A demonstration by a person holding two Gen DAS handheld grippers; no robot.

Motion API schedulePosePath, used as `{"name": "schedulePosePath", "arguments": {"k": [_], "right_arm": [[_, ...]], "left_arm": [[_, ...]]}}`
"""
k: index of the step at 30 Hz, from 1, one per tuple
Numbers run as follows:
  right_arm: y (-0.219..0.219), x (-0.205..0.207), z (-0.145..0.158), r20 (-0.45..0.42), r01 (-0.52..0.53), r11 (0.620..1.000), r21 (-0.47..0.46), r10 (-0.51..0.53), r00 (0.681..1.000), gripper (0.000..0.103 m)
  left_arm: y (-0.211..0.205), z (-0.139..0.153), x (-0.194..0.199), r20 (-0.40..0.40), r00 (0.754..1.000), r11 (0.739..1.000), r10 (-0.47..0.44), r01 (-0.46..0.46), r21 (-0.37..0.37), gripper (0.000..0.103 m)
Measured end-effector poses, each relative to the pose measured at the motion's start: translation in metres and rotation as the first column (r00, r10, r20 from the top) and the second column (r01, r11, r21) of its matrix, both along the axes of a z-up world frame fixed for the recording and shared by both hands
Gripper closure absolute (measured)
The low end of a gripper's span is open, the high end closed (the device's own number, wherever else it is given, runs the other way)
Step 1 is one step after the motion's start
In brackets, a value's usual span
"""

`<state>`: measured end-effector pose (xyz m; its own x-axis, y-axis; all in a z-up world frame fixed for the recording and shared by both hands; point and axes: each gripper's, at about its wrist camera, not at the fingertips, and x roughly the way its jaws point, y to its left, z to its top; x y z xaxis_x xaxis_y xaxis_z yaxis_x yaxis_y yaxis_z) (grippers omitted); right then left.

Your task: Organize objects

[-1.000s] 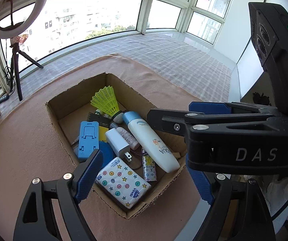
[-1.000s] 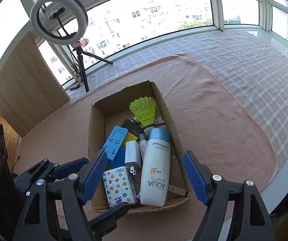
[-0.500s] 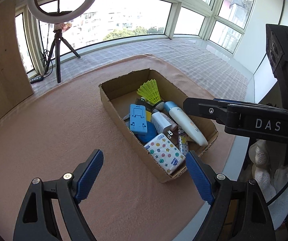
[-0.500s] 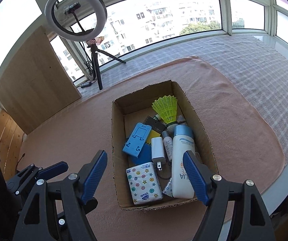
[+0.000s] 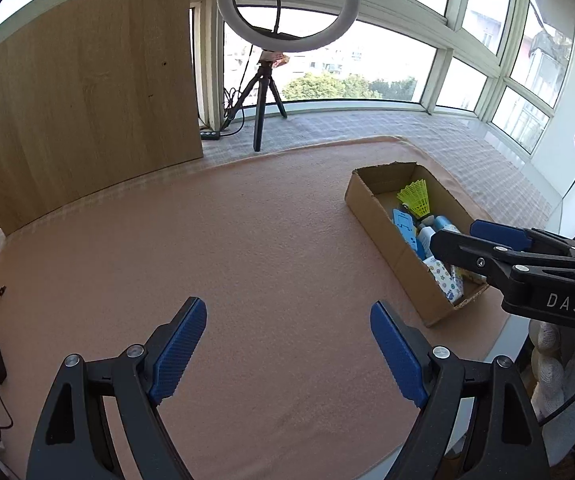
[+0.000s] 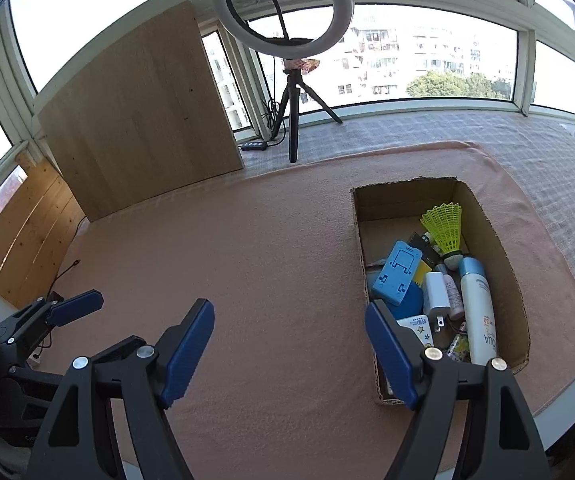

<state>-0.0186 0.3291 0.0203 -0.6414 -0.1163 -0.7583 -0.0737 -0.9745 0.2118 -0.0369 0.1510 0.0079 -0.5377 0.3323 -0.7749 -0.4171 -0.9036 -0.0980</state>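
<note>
Where "DAS" marks the right tool (image 5: 483,236), "AQUA" labels the bottle (image 6: 477,312).

Both fisheye views are looking forward and steeply down along their own blue-padded fingers onto the pink cloth (image 5: 247,240), from fairly high above it. The left wrist view is sitting toward the cloth's near edge, facing the wooden board (image 5: 87,92) and ring light (image 5: 287,4) at the far edge, with the cardboard box (image 5: 391,240) off at its right and the right gripper (image 5: 487,240) crossing in at that side. The right wrist view is facing the same far edge, closer to the box (image 6: 371,280), catching the left gripper (image 6: 75,304) at its left. Both are sharing the cloth, box, board, ring light and windows.
</note>
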Motion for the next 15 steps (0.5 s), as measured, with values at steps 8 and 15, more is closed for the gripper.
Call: {"name": "schedulePosePath", "arguments": {"k": [8,15], "right_arm": [[-0.064,0.004,0.008,-0.042,-0.074,0.996,0.058,0.077,0.996,0.029],[-0.106,0.009,-0.001,-0.035,-0.131,0.986,0.099,0.135,0.99,0.029]], "left_arm": [[-0.074,0.006,0.012,-0.025,0.988,0.988,0.155,-0.155,-0.019,0.016],[-0.13,0.003,0.028,-0.027,0.965,0.964,0.263,-0.263,-0.026,0.016]]}}
